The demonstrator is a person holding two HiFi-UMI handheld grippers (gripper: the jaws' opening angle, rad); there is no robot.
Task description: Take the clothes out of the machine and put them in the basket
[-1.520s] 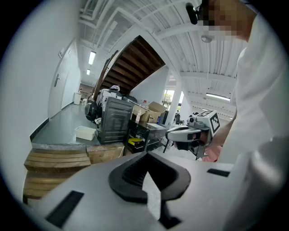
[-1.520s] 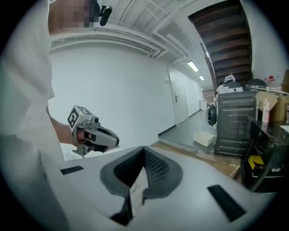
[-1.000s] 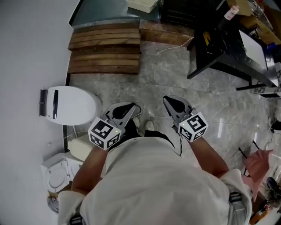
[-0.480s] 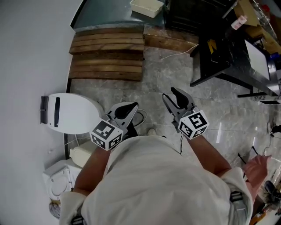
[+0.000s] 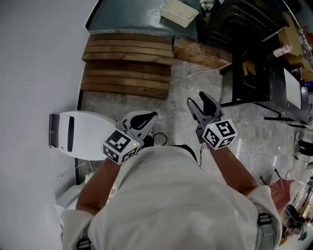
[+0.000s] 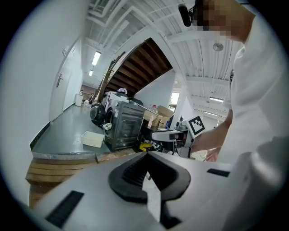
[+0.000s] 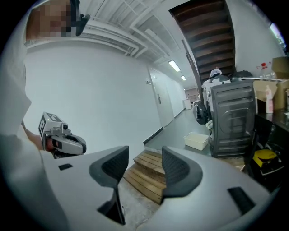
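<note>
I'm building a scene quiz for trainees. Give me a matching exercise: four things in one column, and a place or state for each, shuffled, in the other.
1 wooden steps
2 white tray
3 left gripper
4 right gripper

A jaws apart, empty
B on the grey platform
C jaws together
D against the white wall, below the platform

Pairs: 1-D, 2-B, 3-C, 4-A. The right gripper's jaws are opening.
</note>
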